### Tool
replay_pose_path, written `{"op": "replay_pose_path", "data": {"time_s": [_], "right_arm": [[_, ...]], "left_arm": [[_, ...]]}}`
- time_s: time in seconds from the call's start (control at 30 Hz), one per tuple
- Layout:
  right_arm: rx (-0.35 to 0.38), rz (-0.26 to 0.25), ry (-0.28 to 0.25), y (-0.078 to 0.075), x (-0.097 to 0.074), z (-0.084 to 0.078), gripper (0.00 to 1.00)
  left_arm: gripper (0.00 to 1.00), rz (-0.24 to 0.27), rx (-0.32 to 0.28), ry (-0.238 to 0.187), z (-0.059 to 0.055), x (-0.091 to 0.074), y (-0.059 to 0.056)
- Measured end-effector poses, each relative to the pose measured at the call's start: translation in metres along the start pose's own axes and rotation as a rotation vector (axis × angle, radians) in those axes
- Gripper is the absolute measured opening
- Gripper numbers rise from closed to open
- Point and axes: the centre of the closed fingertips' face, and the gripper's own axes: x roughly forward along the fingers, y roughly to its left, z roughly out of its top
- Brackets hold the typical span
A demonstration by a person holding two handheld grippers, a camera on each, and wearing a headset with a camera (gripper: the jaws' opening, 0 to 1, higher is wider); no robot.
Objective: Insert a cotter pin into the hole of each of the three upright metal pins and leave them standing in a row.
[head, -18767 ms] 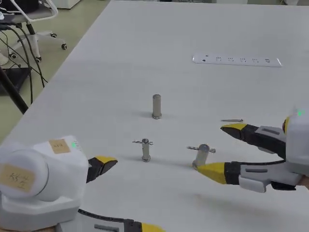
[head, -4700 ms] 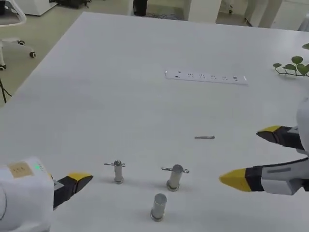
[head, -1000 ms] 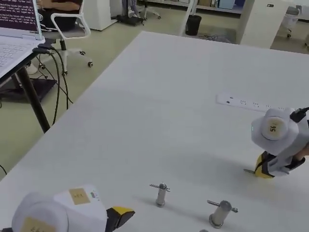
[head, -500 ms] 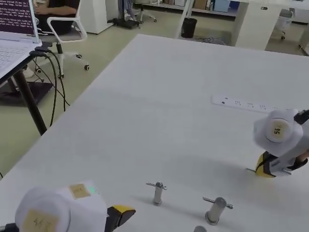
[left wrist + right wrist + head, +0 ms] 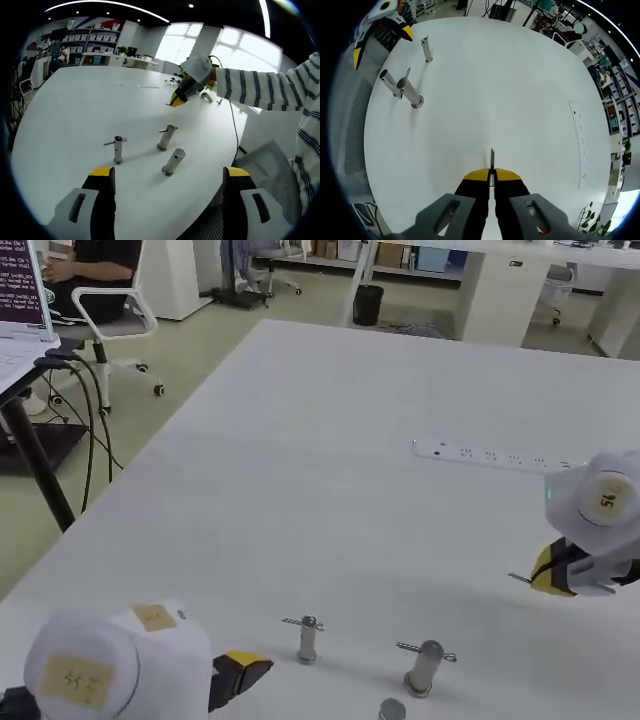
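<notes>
Right claw [image 5: 491, 174] is pressed together, pinching a loose cotter pin [image 5: 491, 160] by one end, w/ the rest poking straight out past the yellow tips. It sits on the near side of the power strip [image 5: 490, 457], close to that strip's right end and low over the white tabletop [image 5: 300, 440]; can't tell whether the cotter's free tip touches the surface. A striped sleeve [image 5: 250, 82] runs back from that claw. The three metal pins stand well to the near side of the strip, by the tabletop's front edge, all upright and apart from each other. The slim pin [image 5: 307, 638] and the thicker pin [image 5: 425, 668] each carry a fitted cotter [image 5: 300, 622] through the top, sticking out both sides. The bare pin [image 5: 173, 161] has nothing through it and is the farthest of the three from the strip, so they form more of a triangle than a row. Left claw [image 5: 167, 174] is spread wide, holding nothing, its yellow tips low on the far side of the pins from the strip, approx. level w/ the bare pin btwn them. Way beyond the strip's left side, off the tabletop, an office chair [image 5: 115, 325] stands on the floor.
</notes>
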Motion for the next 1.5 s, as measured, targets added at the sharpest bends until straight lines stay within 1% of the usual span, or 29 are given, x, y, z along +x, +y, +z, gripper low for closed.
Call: {"op": "replay_pose_path", "data": {"time_s": [0.13,0.2,0.27,0.33,0.47,0.6,0.63,0.67,0.7,0.73,0.87,0.97,1.1,1.2,1.27,1.33,1.5], "right_arm": [[0.003,-0.024,-0.024,0.002,-0.012,-0.002,0.0],[0.008,-0.037,-0.041,0.003,-0.018,-0.003,0.0],[0.009,-0.049,-0.053,0.006,-0.022,-0.003,0.0],[0.011,-0.06,-0.068,0.009,-0.026,-0.002,0.0],[0.012,-0.082,-0.101,0.015,-0.032,0.003,0.0],[-0.004,-0.108,-0.132,0.022,-0.038,0.012,0.0],[-0.007,-0.113,-0.14,0.024,-0.04,0.015,0.0],[-0.006,-0.116,-0.156,0.027,-0.043,0.02,0.0],[-0.002,-0.12,-0.172,0.028,-0.045,0.024,0.0],[-0.001,-0.133,-0.192,0.03,-0.048,0.029,0.0],[0.004,-0.151,-0.235,0.038,-0.057,0.041,0.0],[0.006,-0.173,-0.268,0.042,-0.062,0.05,0.0],[0.012,-0.192,-0.297,0.048,-0.066,0.057,0.0],[0.016,-0.216,-0.324,0.052,-0.069,0.066,0.0],[0.023,-0.224,-0.345,0.055,-0.071,0.07,0.0],[0.026,-0.236,-0.36,0.058,-0.074,0.075,0.0],[0.022,-0.266,-0.383,0.065,-0.078,0.084,0.0]], "left_arm": [[0.83,-0.003,-0.009,-0.003,0.004,-0.004,0.004],[0.83,0.003,-0.009,-0.009,0.007,-0.005,0.007],[0.83,0.008,-0.008,-0.009,0.009,-0.005,0.01],[0.8,0.014,0.008,-0.013,0.012,-0.005,0.012],[0.79,0.016,0.004,-0.016,0.018,-0.005,0.016],[0.77,0.009,0.0,-0.04,0.029,-0.003,0.016],[0.76,0.004,-0.005,-0.047,0.032,-0.002,0.016],[0.76,0.003,-0.007,-0.05,0.033,-0.002,0.016],[0.76,-0.001,-0.013,-0.06,0.036,-0.001,0.015],[0.76,-0.003,-0.014,-0.066,0.039,-0.001,0.015],[0.74,-0.019,-0.018,-0.088,0.049,0.003,0.012],[0.73,-0.035,-0.018,-0.09,0.054,0.007,0.01],[0.72,-0.052,-0.016,-0.093,0.06,0.012,0.006],[0.68,-0.063,-0.023,-0.101,0.065,0.015,0.003],[0.66,-0.067,-0.027,-0.095,0.066,0.017,0.002],[0.66,-0.07,-0.018,-0.095,0.067,0.019,0.0],[0.63,-0.086,-0.002,-0.098,0.072,0.025,-0.006]]}}
